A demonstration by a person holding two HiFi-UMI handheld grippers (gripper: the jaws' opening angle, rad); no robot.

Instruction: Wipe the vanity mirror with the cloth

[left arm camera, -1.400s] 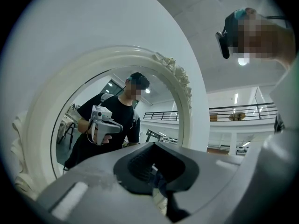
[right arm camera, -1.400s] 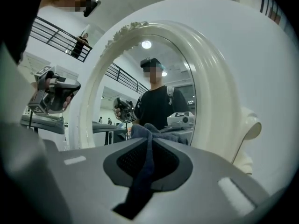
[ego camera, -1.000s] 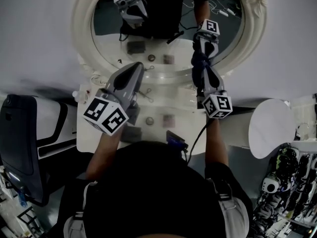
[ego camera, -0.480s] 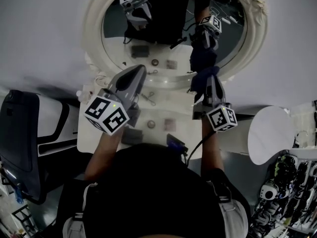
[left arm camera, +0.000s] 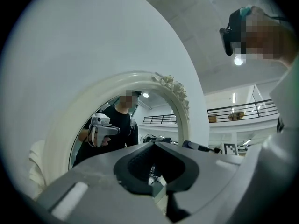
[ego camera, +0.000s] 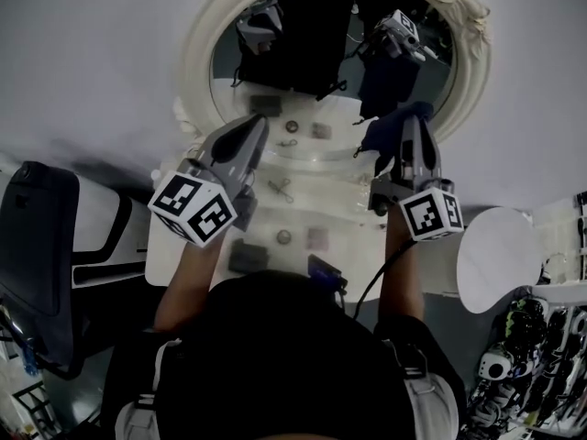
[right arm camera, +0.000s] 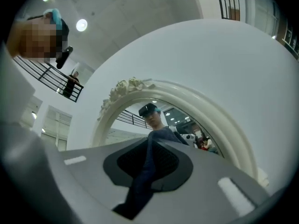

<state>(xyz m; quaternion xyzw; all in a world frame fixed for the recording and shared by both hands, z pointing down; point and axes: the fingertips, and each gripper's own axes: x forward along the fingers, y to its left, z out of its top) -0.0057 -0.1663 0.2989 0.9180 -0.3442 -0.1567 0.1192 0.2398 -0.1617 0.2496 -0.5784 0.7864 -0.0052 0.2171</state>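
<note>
My right gripper (ego camera: pixel 413 119) has its jaws clamped on the dark blue cloth (ego camera: pixel 378 140). The right gripper view shows a strip of it pinched between the pads and trailing back toward the camera, and the bunched end spills past the tips. That wad sits at the lower right of the vanity mirror (ego camera: pixel 229 62), by the inner edge of the ornate white frame (ego camera: pixel 197 71), though I can't tell whether it is pressed to the glass or just shy of it. To wipe well, I'd tilt the gripper so the loose fold meets the glass rather than the hard jaw tips, and press only lightly. I'd then sweep in overlapping arcs from this edge across, following the curve of the frame. The grip looks narrow, so a hard drag could pull the cloth free, and slow strokes seem safer. My left gripper (ego camera: pixel 251 125) has its jaws together on nothing, poised over the white vanity top (ego camera: pixel 344 211) near the mirror's lower left. I'd keep it clear of the small items (ego camera: pixel 282 189) lying there.
</note>
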